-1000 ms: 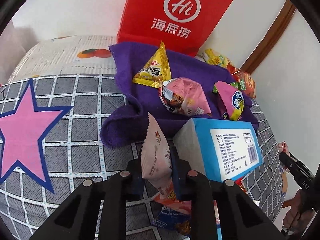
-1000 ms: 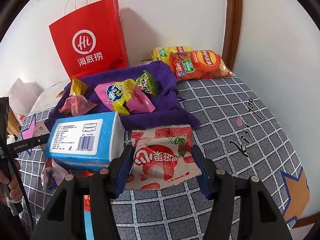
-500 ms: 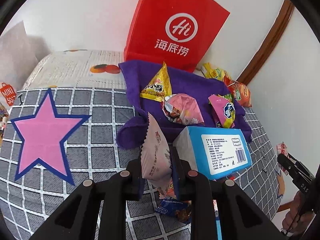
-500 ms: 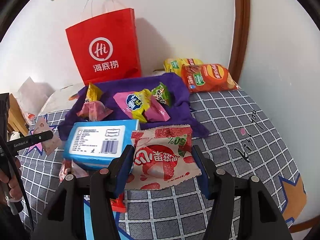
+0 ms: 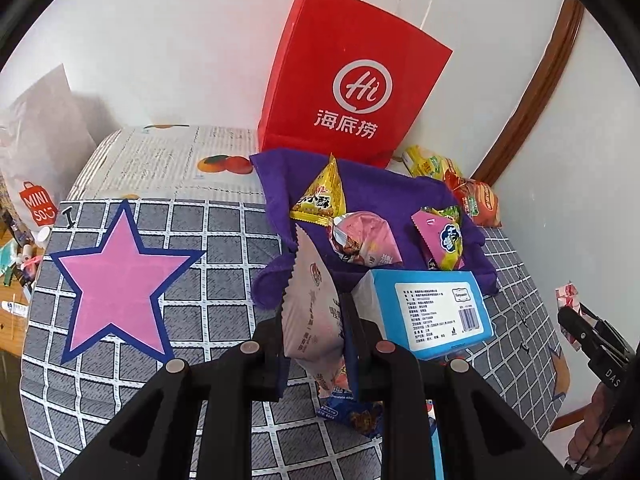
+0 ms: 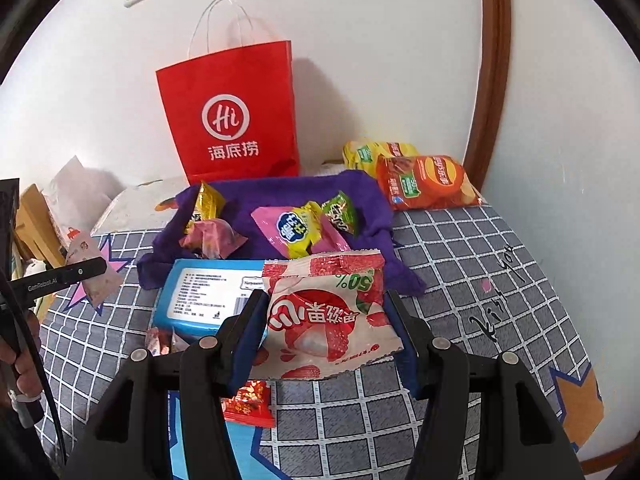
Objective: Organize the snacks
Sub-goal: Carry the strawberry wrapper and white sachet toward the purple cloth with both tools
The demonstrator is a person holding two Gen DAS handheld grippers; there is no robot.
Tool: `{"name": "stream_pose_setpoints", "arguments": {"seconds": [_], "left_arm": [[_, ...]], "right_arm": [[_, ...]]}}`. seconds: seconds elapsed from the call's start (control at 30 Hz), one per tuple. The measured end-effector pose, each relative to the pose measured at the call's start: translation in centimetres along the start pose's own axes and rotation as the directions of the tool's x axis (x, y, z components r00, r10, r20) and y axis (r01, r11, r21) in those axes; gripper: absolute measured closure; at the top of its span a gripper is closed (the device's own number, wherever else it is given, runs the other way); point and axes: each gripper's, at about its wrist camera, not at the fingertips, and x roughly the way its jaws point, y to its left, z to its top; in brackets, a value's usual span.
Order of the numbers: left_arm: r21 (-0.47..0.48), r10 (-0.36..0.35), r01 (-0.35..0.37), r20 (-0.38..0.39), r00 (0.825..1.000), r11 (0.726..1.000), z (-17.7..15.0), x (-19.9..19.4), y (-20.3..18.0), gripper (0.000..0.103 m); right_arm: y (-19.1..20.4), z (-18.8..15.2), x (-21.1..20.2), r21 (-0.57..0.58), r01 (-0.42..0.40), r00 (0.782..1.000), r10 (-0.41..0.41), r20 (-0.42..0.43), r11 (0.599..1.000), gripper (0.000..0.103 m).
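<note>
My left gripper [image 5: 314,320] is shut on a pale pink snack packet [image 5: 310,308], held edge-on above the checked cloth. My right gripper [image 6: 326,320] is shut on a red and white strawberry snack packet [image 6: 326,312], held flat. A purple towel [image 5: 384,184] lies ahead with several snack packets on it: a yellow one [image 5: 322,196], a pink crumpled one [image 5: 366,238] and a pink-and-yellow one [image 5: 442,240]. The towel also shows in the right wrist view [image 6: 360,192]. A red paper bag [image 5: 352,80] stands behind it against the wall.
A blue tissue pack [image 5: 436,308] lies just in front of the towel. Two chip bags [image 6: 424,180] lie at the back right by the wall. Small packets [image 6: 248,402] lie on the checked cloth [image 6: 460,264] under the grippers. A white Miniso bag [image 5: 38,148] stands at far left.
Both grippers have risen and pulled back with their packets still held. More of the red bag and the wall shows in both views.
</note>
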Motion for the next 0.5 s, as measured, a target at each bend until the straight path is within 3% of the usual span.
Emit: {"name": "stream_pose_setpoints", "arguments": {"seconds": [0.5], "left_arm": [[-0.003, 0.0, 0.001, 0.02, 1.0, 1.0, 0.4, -1.0, -0.4, 0.082]], "right_arm": [[0.7, 0.9, -1.5, -0.014, 0.005, 0.999, -0.004, 0.033, 1.0, 0.045]]}}
